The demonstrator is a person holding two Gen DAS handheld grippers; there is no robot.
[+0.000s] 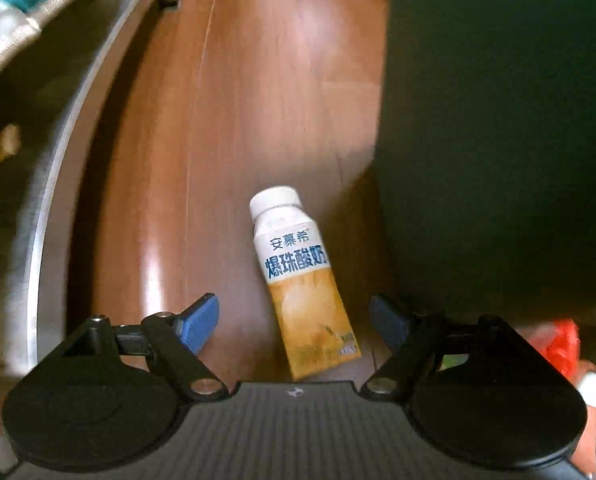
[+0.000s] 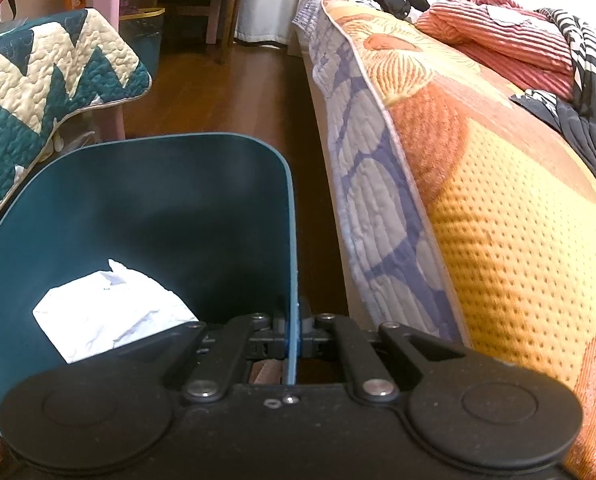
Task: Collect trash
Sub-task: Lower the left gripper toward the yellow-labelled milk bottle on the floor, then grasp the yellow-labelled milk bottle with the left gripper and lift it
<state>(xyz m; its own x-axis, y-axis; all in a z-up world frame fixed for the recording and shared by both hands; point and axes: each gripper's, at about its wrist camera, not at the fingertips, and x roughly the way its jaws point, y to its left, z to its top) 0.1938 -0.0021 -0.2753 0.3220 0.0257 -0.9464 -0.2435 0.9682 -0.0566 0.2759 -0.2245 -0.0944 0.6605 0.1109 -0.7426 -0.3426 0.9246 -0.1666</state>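
Observation:
A white and yellow yogurt drink bottle (image 1: 304,276) with a white cap lies on the wooden floor (image 1: 233,120), cap pointing away. My left gripper (image 1: 295,320) is open, its blue pads on either side of the bottle's lower end, not touching it. My right gripper (image 2: 293,322) is shut on the right rim of a dark teal trash bin (image 2: 157,200) and holds it tilted. A crumpled white paper (image 2: 105,312) lies inside the bin.
A dark wall of the bin (image 1: 498,140) fills the right of the left wrist view. A grey curved furniture edge (image 1: 57,184) runs along the left. A bed with an orange quilt (image 2: 478,180) and clothes stands right of the bin. A teal zigzag blanket (image 2: 37,92) hangs at left.

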